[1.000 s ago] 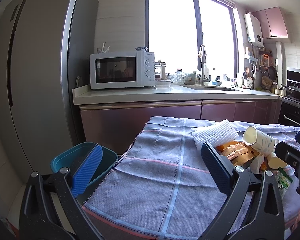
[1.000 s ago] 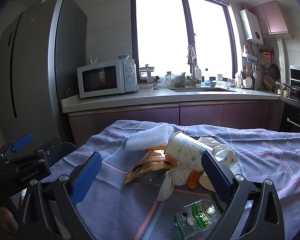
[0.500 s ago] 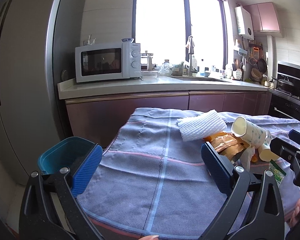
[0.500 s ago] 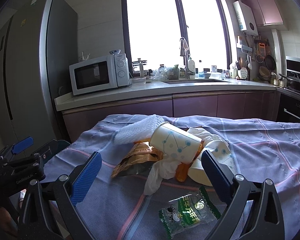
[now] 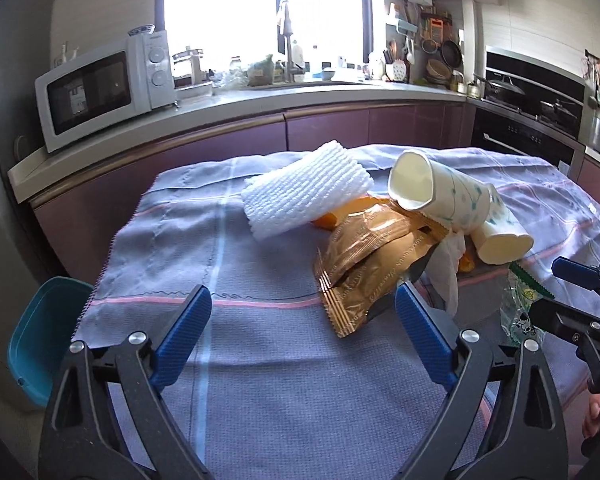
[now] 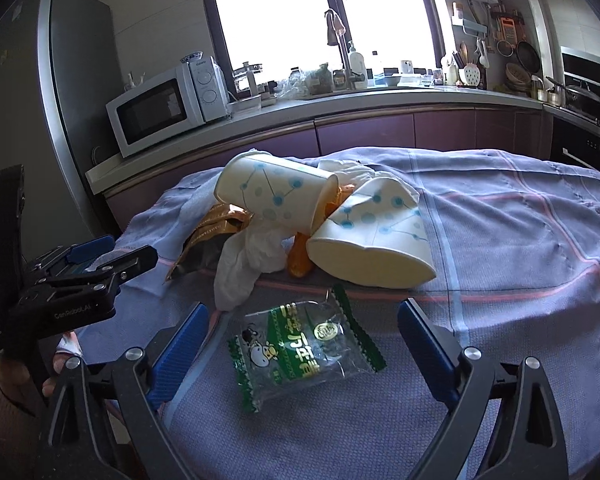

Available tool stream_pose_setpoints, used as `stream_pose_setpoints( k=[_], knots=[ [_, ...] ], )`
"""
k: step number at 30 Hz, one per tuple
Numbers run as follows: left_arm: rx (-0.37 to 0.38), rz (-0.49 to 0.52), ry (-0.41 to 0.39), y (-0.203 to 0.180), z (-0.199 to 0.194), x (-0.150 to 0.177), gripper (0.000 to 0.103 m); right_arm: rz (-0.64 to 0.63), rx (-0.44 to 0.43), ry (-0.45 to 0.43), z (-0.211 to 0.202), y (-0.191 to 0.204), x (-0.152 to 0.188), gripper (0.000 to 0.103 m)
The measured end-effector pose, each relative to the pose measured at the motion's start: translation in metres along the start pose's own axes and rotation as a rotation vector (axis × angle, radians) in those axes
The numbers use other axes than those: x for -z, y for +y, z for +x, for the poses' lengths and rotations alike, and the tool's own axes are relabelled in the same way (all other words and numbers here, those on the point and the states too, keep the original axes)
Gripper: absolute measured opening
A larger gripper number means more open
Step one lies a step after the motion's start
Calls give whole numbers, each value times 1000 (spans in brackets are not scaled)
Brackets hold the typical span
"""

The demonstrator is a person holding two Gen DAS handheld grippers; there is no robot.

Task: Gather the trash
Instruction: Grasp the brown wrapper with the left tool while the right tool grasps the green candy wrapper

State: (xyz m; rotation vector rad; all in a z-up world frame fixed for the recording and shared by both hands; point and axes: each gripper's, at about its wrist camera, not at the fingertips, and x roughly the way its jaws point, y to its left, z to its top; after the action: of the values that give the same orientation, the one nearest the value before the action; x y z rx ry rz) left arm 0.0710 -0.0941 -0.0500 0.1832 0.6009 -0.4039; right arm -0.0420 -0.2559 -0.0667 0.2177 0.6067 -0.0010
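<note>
Green wrapper (image 6: pixel 306 346) lies between the right gripper (image 6: pixel 303 326)'s wide fingers — untouched; gold packet (image 5: pixel 364 276) sits just ahead of the left gripper (image 5: pixel 303 320)'s wide fingers — cups (image 5: pixel 444 196) beyond.

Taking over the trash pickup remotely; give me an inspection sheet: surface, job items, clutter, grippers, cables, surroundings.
Surface: table under a wrinkled blue-grey cloth with pink and blue stripes.
Job's things: two paper cups on their sides, gold wrapper, white foam net, crumpled tissue, orange scraps, green-printed clear packet lying apart, nearest the right gripper. Teal bin beside the table's left edge.
Clutter: nothing seen apart from the trash.
Grippers: left gripper open, empty, facing the gold wrapper; right gripper open, empty, the packet between its fingers.
Cables: nothing seen.
Surroundings: microwave, fridge, sink tap, stove, bright window.
</note>
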Motion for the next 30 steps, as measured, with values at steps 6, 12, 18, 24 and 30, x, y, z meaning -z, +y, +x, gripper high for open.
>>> stream_pose_setpoints(
  k=[6,12,18,24,30],
  knots=[
    [63,56,66,-16,27,-6,83,12,-21,47,5,-9,7,86],
    [91,64,125,-22,39,-10,53,46,-67,84,12,-14,10,64],
    [120,26,147,-15,40,-10,16,47,-93,83,10,-14,9,50],
    [144,-26,132,-1,26,-6,3,57,-127,83,7,-12,7,46],
    [136,-73,101,26,-1,1,1,21,-173,75,4,4,0,45]
  ],
)
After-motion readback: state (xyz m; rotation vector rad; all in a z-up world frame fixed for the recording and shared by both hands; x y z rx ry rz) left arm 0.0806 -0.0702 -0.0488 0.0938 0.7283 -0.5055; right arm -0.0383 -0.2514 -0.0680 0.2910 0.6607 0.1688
